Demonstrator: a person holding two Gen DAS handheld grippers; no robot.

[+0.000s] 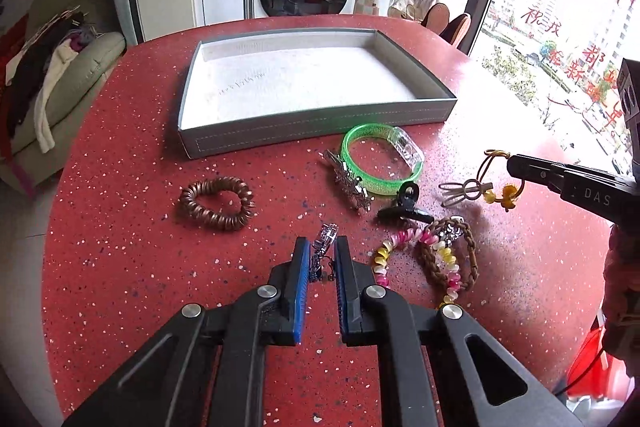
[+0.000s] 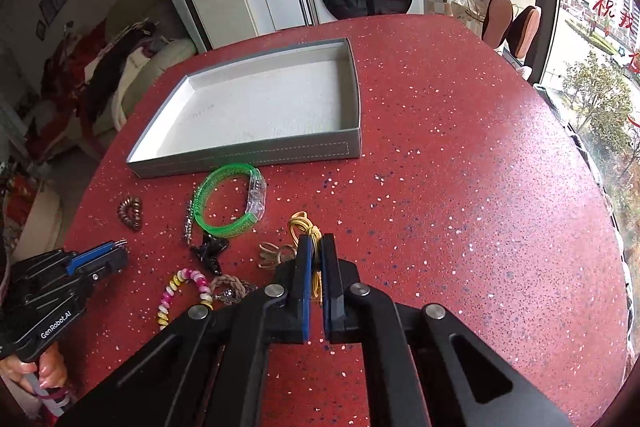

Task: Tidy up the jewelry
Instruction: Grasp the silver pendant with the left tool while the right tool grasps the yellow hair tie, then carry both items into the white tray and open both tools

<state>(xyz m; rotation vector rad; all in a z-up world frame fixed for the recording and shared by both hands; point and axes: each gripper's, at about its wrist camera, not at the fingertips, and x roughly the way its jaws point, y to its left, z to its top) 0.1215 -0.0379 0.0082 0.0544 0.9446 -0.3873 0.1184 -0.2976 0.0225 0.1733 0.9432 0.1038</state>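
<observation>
My left gripper (image 1: 324, 243) is shut on a small silver sparkly piece (image 1: 327, 230), low over the red speckled table (image 1: 120, 227). My right gripper (image 2: 317, 241) is shut on a yellow cord hair tie (image 2: 302, 223). In the left wrist view the right gripper (image 1: 511, 163) comes in from the right, and the tie's yellow beads (image 1: 508, 193) dangle under it. A grey tray with white lining (image 1: 316, 135) stands empty beyond both. Between tray and grippers lie a green bangle (image 1: 360, 181), a brown bead bracelet (image 1: 216, 205), a silver hair clip (image 1: 348, 183) and a black claw clip (image 1: 404, 209).
A pastel spiral hair tie (image 1: 384, 259) and a brown braided bracelet (image 1: 470, 251) lie right of the left gripper, with a wire clip (image 1: 460, 193) further back. The table's round edge runs along the left and front. A sofa with clothes (image 1: 60, 87) is at the left and a window at the right.
</observation>
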